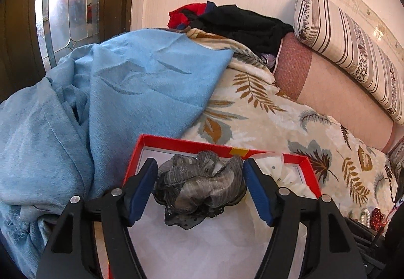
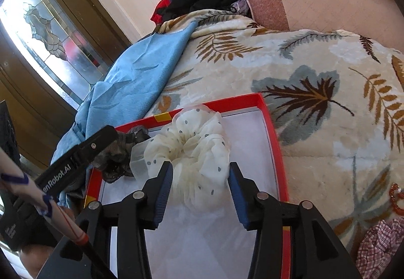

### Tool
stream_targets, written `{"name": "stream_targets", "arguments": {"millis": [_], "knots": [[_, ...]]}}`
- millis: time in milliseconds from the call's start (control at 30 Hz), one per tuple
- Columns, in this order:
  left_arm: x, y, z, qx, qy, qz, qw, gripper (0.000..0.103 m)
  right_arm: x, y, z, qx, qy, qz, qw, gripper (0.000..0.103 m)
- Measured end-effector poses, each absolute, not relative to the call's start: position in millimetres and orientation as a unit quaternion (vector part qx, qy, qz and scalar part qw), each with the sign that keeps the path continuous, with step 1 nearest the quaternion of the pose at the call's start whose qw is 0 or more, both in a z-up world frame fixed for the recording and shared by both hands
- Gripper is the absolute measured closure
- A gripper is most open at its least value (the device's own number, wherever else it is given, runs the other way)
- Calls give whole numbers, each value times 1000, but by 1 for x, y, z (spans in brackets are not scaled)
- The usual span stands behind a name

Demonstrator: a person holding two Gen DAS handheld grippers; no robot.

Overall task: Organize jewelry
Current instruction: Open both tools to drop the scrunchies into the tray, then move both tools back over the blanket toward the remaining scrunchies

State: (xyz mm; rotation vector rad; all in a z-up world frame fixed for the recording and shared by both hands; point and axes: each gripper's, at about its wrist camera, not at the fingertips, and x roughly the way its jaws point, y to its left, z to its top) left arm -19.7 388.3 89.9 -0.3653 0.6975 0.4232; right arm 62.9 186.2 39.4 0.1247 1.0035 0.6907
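A red-rimmed box (image 1: 192,144) with a white floor lies on the leaf-print blanket; it also shows in the right wrist view (image 2: 274,132). A grey striped scrunchie (image 1: 199,184) lies in it between the pads of my left gripper (image 1: 199,193), which is open around it. A cream dotted scrunchie (image 2: 192,150) lies in the box between the pads of my right gripper (image 2: 200,190), also open. The grey scrunchie (image 2: 121,152) and the left gripper's finger (image 2: 98,145) show at the left of the right wrist view.
A blue cloth (image 1: 113,92) is heaped left of the box. The leaf-print blanket (image 2: 315,107) covers the bed. Red beads (image 2: 395,199) and a checked scrunchie (image 2: 381,246) lie at the right. Pearl and red pieces (image 1: 371,218) show low right. Dark clothes (image 1: 240,24) and a striped bolster (image 1: 353,52) lie behind.
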Motion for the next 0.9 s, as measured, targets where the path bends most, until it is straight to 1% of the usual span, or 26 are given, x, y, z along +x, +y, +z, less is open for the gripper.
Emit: {"name": "stream_targets", "arguments": {"millis": [233, 567, 700, 900], "knots": [[-26, 372, 108, -173, 310, 191, 915, 34, 46, 151, 56, 78, 454, 326, 825, 54], [-16, 294, 120, -106, 306, 135, 937, 34, 23, 70, 82, 100, 427, 304, 846, 54], [-12, 262, 119, -80, 310, 109, 941, 34, 17, 27, 91, 101, 413, 282, 860, 51], [-6, 216, 105, -61, 335, 54, 939, 34, 15, -45, 93, 120, 395, 239, 879, 50]]}}
